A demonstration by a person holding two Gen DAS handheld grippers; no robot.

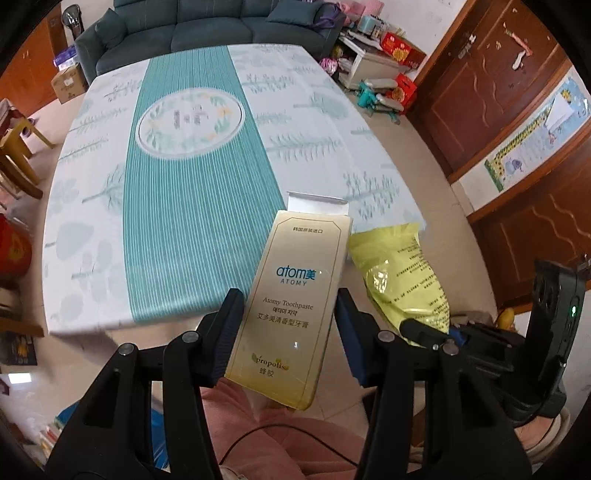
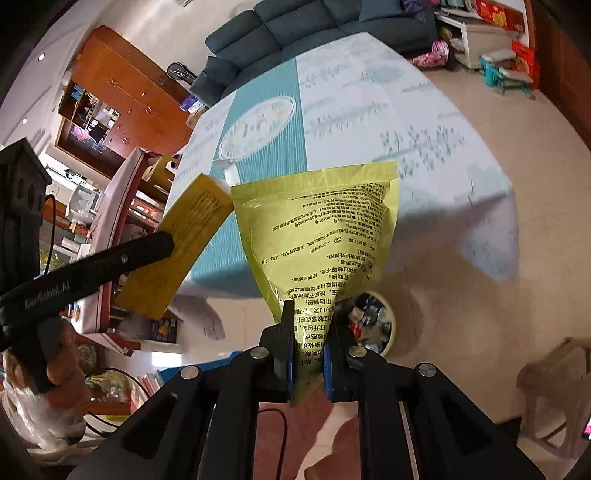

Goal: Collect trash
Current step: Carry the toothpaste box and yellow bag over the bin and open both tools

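Observation:
My left gripper (image 1: pixel 290 325) is shut on a gold Atomy toothpaste box (image 1: pixel 291 295) with its top flap open, held off the near edge of the table. My right gripper (image 2: pixel 308 354) is shut on the lower corner of a yellow printed plastic bag (image 2: pixel 325 236), held above the floor. The bag (image 1: pixel 402 277) shows just right of the box in the left wrist view, with the right gripper (image 1: pixel 428 332) below it. The box (image 2: pixel 184 243) and the left gripper (image 2: pixel 110 266) show at the left of the right wrist view. A round bin (image 2: pixel 373 325) full of trash sits on the floor under the bag.
The table with a teal and white leaf-print cloth (image 1: pixel 184 177) lies ahead. A dark sofa (image 1: pixel 207 29) stands behind it. Wooden doors (image 1: pixel 498 103) are at the right, shelves and boxes (image 2: pixel 110 110) at the left. A plastic stool (image 2: pixel 554 387) stands on the floor at right.

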